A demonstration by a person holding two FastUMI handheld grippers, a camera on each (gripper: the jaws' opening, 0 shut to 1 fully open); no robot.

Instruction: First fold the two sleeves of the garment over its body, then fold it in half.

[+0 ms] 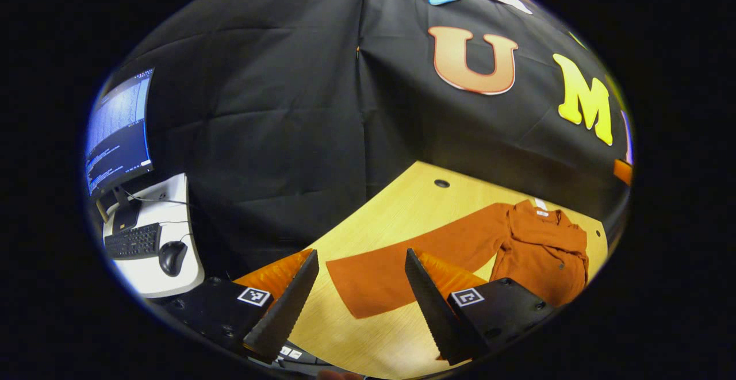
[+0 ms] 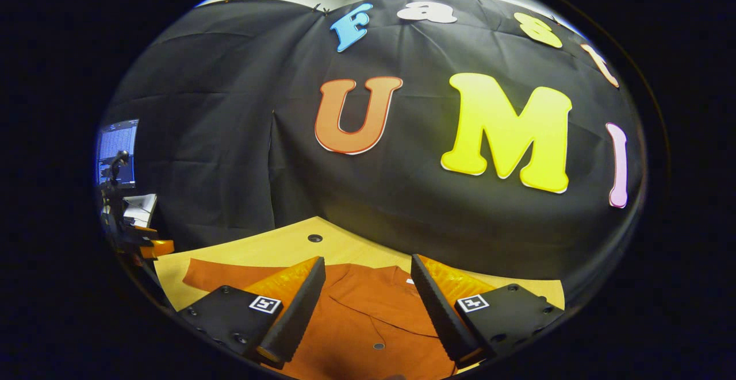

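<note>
In the left gripper view the left gripper (image 1: 359, 299) hangs over the pale wooden desk (image 1: 402, 207) with its fingers spread wide and nothing between them. Just past the fingers lies the wide cuff end of one long sleeve (image 1: 402, 265) of the rust-orange long-sleeved garment (image 1: 543, 248). The sleeve stretches flat from that cuff towards the garment's body, which lies farther off to the right with its collar towards the black cloth wall. A small white tag (image 1: 541, 212) sits at the collar; its writing is too small to read.

In the right gripper view the right gripper (image 2: 368, 302) hovers above the garment's body (image 2: 368, 322), fingers released and empty, the collar between them and the sleeve running away to the left (image 2: 230, 273).

Beyond the desk's far corner stand a white side table (image 1: 172, 207) with a black keyboard (image 1: 132, 241), a black mouse (image 1: 172, 256) and a lit monitor (image 1: 118, 133).
</note>
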